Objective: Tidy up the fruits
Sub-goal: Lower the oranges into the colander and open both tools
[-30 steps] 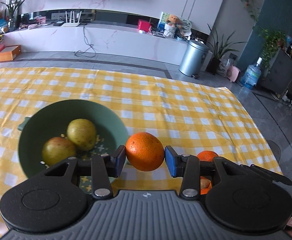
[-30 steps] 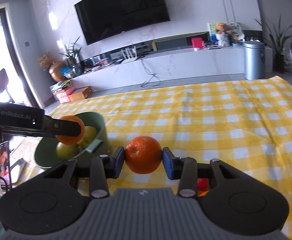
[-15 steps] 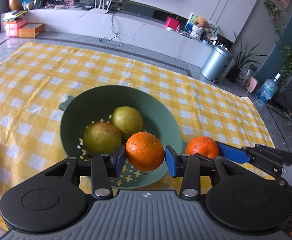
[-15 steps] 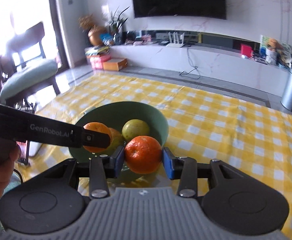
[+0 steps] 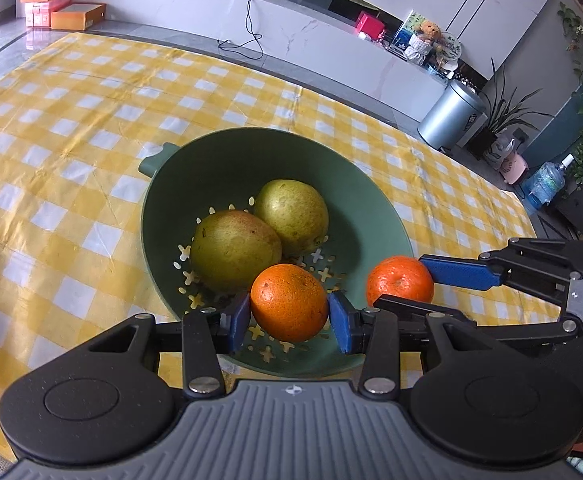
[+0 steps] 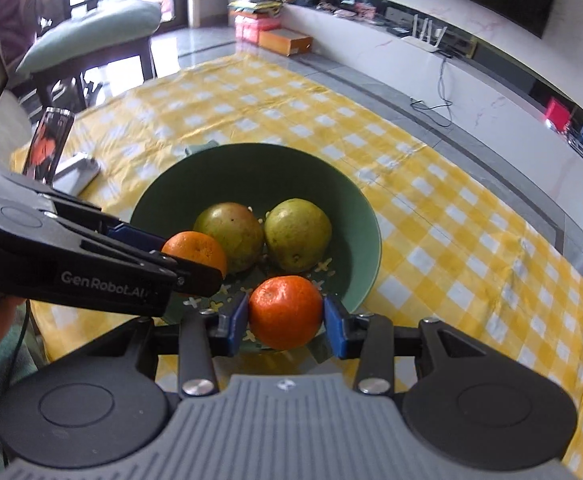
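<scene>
- Spreading under everything is the counter with its yellow-and-white checked cloth (image 5: 91,128); it carries the bowl near your edge, so both of your tools reach it without stretching.
- The round green plastic colander bowl with cross-shaped drain holes (image 5: 219,168) is the collecting place, which is why both fruits in your grip hang over it or at its rim.
- Two greenish-yellow pears (image 5: 235,248) lie touching each other on the bowl floor toward the far side, leaving the near, perforated part bare for the oranges.
- Your left gripper (image 5: 289,316) points forward and down over the near rim; its blue-padded fingers are closed partway onto a round orange (image 5: 289,307), held above the drain holes, and I judge it ready to drop.
- Your right gripper (image 6: 285,318) comes in from the right at a similar downward tilt, its fingers pinching a second round orange (image 6: 285,312) just at the bowl's near-right rim.
- Judging by the clearance, lower each a little before opening, so neither orange rolls against the pears or bounces out.
</scene>
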